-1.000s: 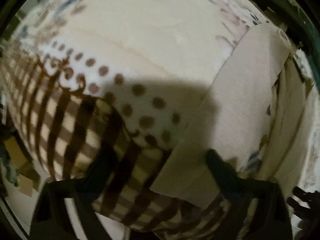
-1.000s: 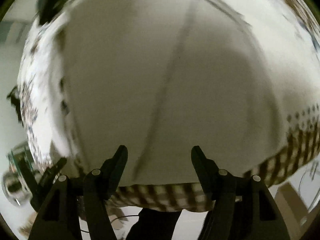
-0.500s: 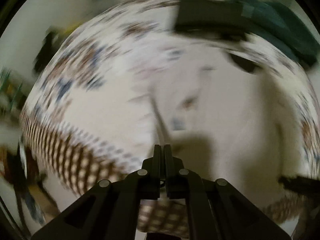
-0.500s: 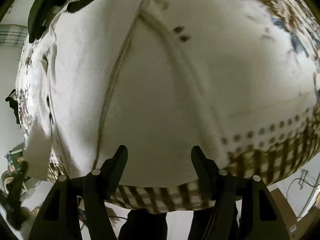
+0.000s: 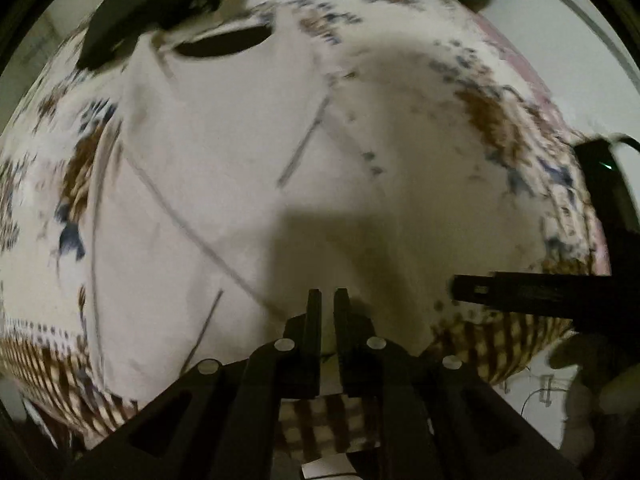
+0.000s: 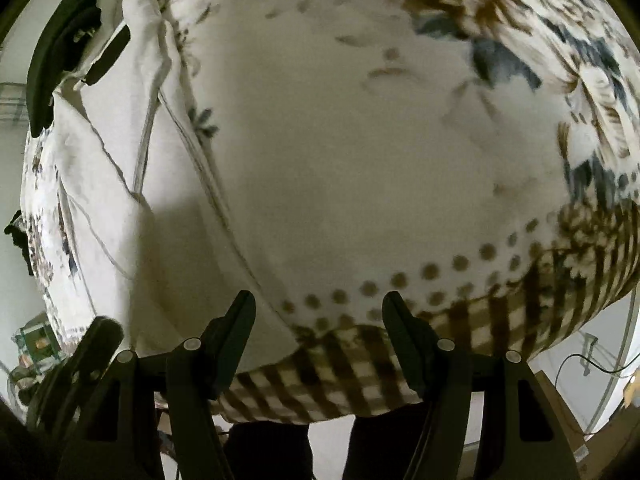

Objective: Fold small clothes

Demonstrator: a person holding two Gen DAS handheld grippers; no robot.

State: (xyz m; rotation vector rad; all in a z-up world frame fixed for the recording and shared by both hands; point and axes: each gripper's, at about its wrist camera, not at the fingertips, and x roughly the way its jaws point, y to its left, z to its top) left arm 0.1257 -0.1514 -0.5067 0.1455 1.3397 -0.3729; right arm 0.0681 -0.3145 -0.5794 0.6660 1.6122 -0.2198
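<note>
A white garment (image 5: 208, 184) lies spread on the patterned tablecloth (image 5: 492, 120), with seams and a dark neck opening at the far end. My left gripper (image 5: 327, 300) hovers over its near edge, jaws nearly closed with a thin gap; whether cloth sits between them is unclear. My right gripper (image 6: 319, 304) is open and empty over the tablecloth (image 6: 400, 140), just right of the garment (image 6: 104, 200). The right gripper also shows in the left wrist view (image 5: 520, 292) at the right.
The tablecloth has a floral print, brown dots and a brown check border (image 6: 360, 364) at the near table edge. Dark objects (image 5: 152, 8) sit at the far side of the table. The floor and cables (image 6: 596, 356) show beyond the edge.
The left gripper closed from wide open and pulled back from the cloth edge, and now shows a thin gap. The right gripper stayed open and shifted right, off the garment, toward the dotted border.
</note>
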